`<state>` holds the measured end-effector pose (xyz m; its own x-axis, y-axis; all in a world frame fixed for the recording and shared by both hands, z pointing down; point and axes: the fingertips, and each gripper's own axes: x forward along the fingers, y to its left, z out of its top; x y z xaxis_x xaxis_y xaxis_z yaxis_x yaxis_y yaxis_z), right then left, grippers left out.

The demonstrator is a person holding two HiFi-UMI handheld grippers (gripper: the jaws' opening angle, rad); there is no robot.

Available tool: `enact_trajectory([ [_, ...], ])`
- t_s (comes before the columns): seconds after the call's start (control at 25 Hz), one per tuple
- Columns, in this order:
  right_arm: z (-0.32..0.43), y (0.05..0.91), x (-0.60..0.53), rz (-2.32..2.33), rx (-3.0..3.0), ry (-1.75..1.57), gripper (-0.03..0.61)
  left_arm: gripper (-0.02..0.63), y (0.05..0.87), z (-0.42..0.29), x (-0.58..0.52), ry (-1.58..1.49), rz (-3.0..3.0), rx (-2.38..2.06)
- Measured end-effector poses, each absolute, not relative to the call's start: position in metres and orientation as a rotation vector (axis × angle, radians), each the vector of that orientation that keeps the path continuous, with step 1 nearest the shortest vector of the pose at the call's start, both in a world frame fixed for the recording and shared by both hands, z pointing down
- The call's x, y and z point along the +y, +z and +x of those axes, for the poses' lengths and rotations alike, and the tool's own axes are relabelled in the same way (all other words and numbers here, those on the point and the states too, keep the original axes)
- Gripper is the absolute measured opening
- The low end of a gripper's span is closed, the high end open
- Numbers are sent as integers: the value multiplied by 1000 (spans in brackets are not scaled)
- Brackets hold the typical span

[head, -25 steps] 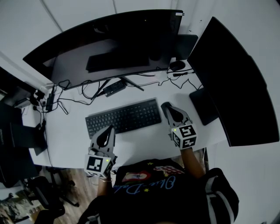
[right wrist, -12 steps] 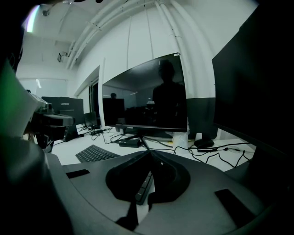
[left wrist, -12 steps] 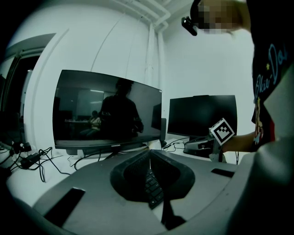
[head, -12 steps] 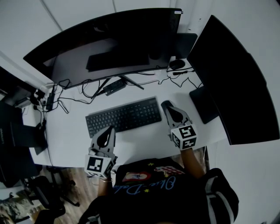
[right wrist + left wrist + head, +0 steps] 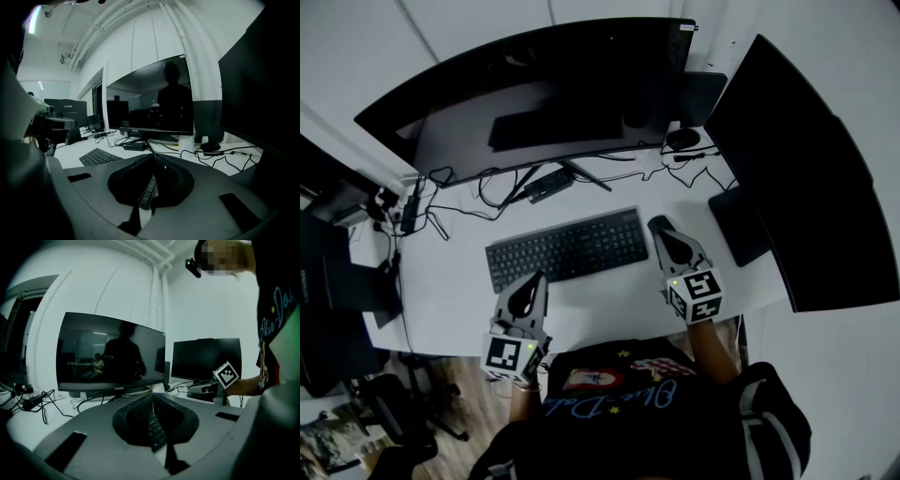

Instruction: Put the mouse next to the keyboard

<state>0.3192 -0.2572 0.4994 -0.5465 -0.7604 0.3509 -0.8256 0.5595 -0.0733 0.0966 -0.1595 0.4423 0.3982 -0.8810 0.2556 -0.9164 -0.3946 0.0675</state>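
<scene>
Black mouse point(image 5: 654, 222) sits beside keyboard point(image 5: 567, 248), by closed right tongs point(image 5: 664, 233).

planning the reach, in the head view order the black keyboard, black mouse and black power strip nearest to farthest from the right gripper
1. Flat black keyboard, just left of the right gripper.
2. Rounded black mouse, well behind it, slightly right.
3. Long black power strip, far off at the left.
</scene>
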Motion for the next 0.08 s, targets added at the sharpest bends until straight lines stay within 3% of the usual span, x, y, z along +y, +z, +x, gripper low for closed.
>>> enact_trajectory([
  [0.08,319,499,-255,1311,-2518,334,-2,2,443,97,-157,266,2454,-1600],
])
